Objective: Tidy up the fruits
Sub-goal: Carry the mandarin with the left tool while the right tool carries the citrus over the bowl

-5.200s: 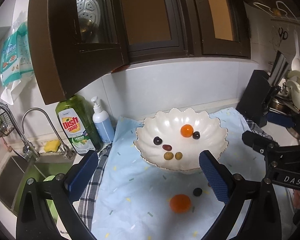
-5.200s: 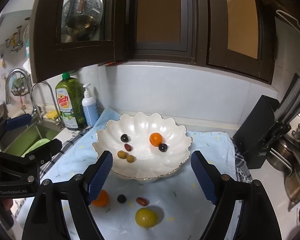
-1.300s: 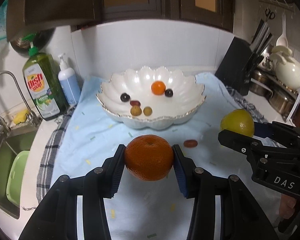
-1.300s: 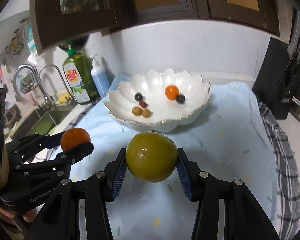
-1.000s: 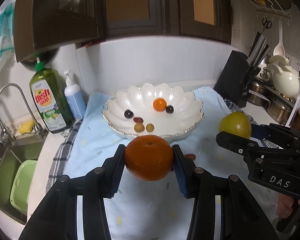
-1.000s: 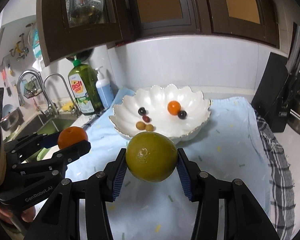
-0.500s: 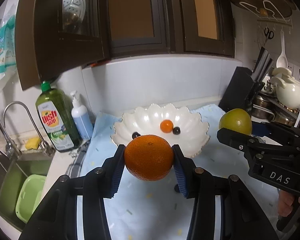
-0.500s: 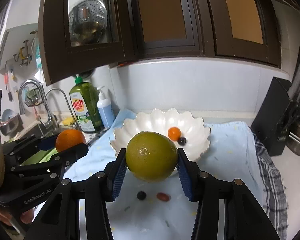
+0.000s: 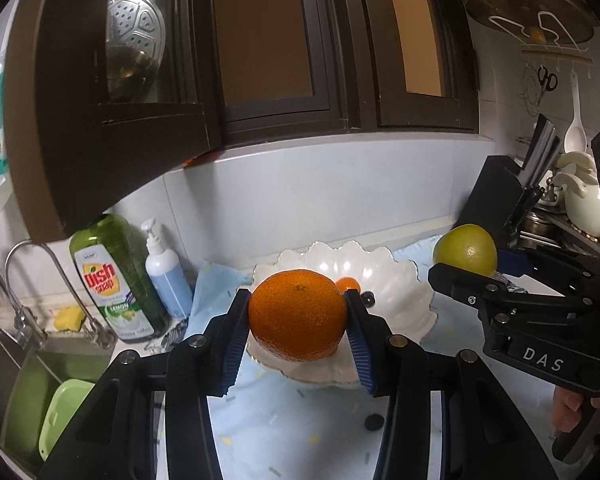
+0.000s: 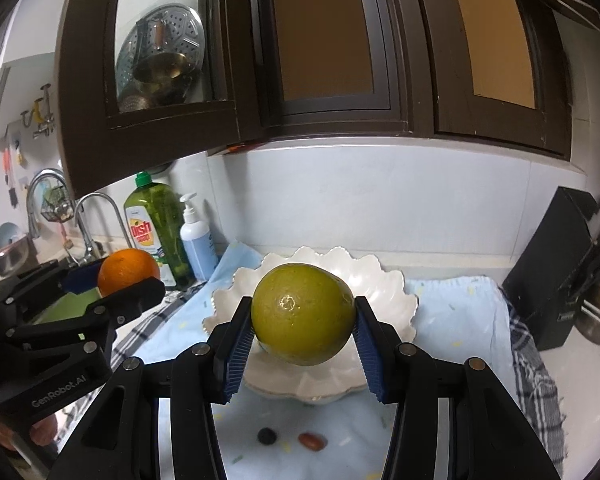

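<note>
Left gripper [image 9: 298, 322] pinches the orange [image 9: 298, 316] across its widest band, blue ribbed pads on both flanks, fruit held in the air in front of the white scalloped bowl [image 9: 396, 280]; right gripper [image 10: 302, 326] pinches the yellow-green citrus [image 10: 303, 314] the same way, also aloft before the bowl [image 10: 384, 280]. Both fruits look firm, round and moderately heavy for a two-finger pinch; the peel is slightly waxy, so I'd judge slip or roll between the pads the main risk, not crushing. An equator grip is the right one: any off-centre hold and a sphere squirts out. The rind gives a little, so the present squeeze looks adequate, no need for more. The bowl reads as glazed ceramic with a thin gilded rim, hard and chip-prone, so lower the fruit in rather than dropping it. It already holds a small orange fruit [image 9: 347, 283] and a dark berry [image 9: 368, 299], light things a heavy citrus would knock about or squash. On the blue cloth [image 10: 460, 312] near the front edge of the surface, a dark berry [image 10: 267, 436] and a reddish oval fruit [image 10: 312, 441] lie loose, close together but apart: tiny, soft, prone to rolling, they need a light, nearly closed pinch across the short axis
</note>
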Demonstrator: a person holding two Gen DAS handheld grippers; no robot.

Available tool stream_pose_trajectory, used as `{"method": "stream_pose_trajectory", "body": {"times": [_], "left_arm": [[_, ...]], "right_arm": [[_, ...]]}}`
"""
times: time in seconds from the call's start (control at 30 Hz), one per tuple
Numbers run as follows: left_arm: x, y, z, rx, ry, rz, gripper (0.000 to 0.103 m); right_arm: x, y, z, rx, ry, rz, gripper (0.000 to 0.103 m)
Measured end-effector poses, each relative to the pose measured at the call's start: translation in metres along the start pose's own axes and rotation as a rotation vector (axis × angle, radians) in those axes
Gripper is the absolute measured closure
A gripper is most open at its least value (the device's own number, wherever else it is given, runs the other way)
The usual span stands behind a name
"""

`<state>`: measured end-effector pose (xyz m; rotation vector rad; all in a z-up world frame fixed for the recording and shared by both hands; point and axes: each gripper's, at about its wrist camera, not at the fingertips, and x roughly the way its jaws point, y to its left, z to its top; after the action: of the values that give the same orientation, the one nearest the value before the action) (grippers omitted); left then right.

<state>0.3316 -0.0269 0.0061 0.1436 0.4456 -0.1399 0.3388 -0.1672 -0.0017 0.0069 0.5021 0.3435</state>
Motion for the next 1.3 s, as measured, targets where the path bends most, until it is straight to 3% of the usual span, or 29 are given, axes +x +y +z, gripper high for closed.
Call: {"method": "stream_pose_trajectory", "body": {"times": [0.37,0.53,1.3], "left_arm": [[0.05,0.008,0.024,0.007,0.051,-0.01,0.057],[0.079,0.009,0.028,0.016,0.101,-0.017,0.057],[0.214,0.015,-0.007,-0.047,0.47,-0.045,0.057]], "right_arm": [[0.044,-0.014,0.021,-0.025,0.044,-0.026,0.054],[0.073,-0.022,0.027,-0.031,0.106,-0.041,0.054],[0.195,-0.056,-0.014,0.034,0.49,-0.009,0.054]]}}
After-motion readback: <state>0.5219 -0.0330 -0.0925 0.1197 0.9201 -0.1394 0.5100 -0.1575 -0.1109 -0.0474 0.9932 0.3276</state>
